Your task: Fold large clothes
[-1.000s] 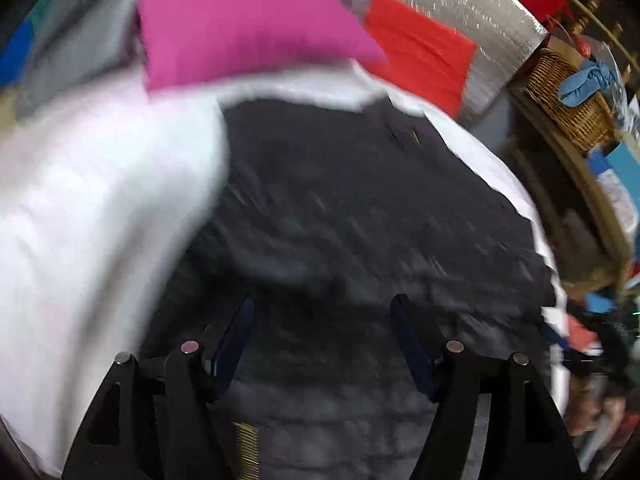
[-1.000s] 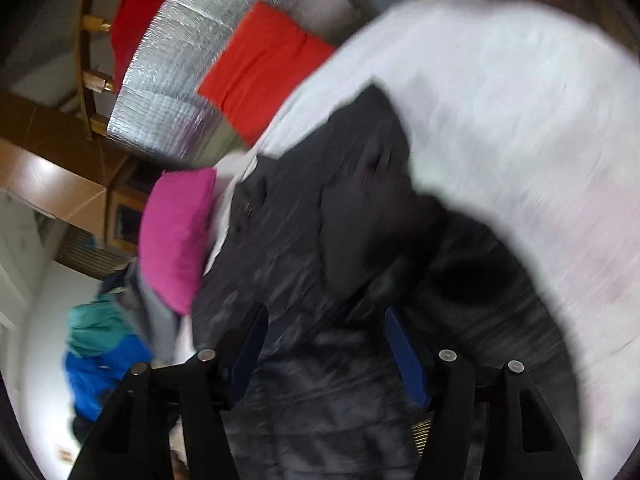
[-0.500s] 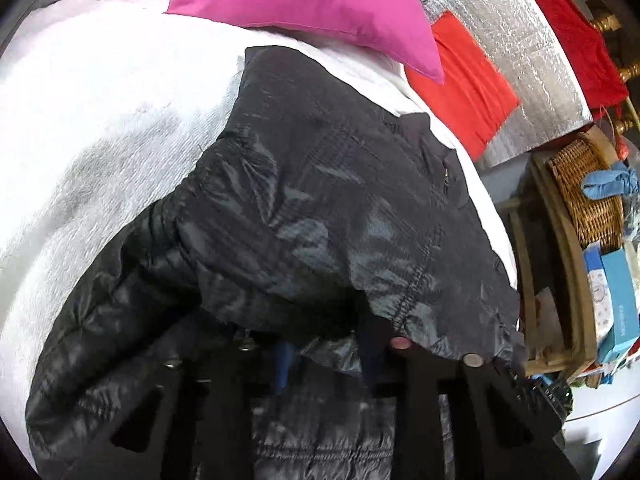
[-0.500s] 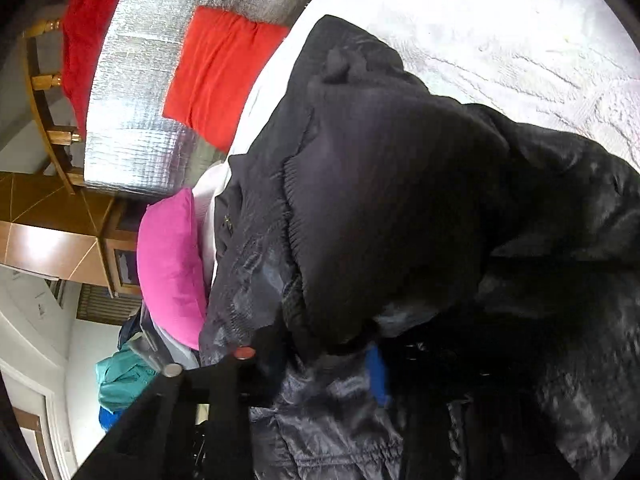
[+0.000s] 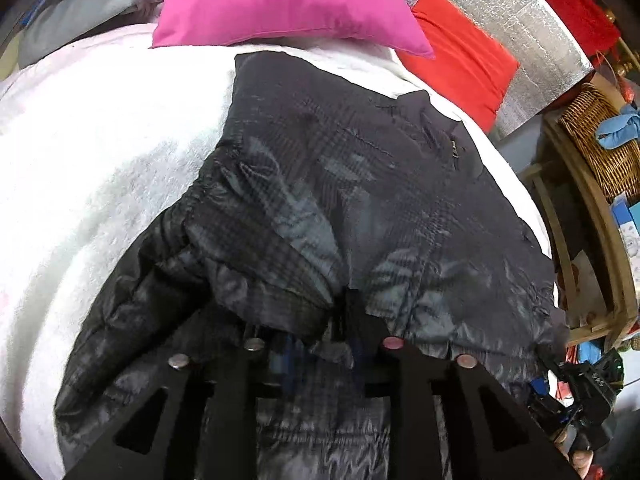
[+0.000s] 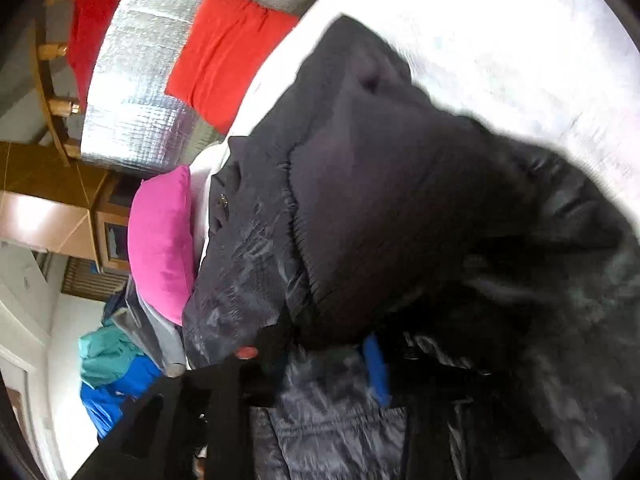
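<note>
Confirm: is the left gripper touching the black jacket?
Touching. The left wrist view shows the left gripper with black jacket fabric bunched between its fingers.

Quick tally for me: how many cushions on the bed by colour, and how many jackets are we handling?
Pink cushion: 1
Red cushion: 1
Black jacket: 1, pinched by the left gripper and the right gripper
Total: 3
</note>
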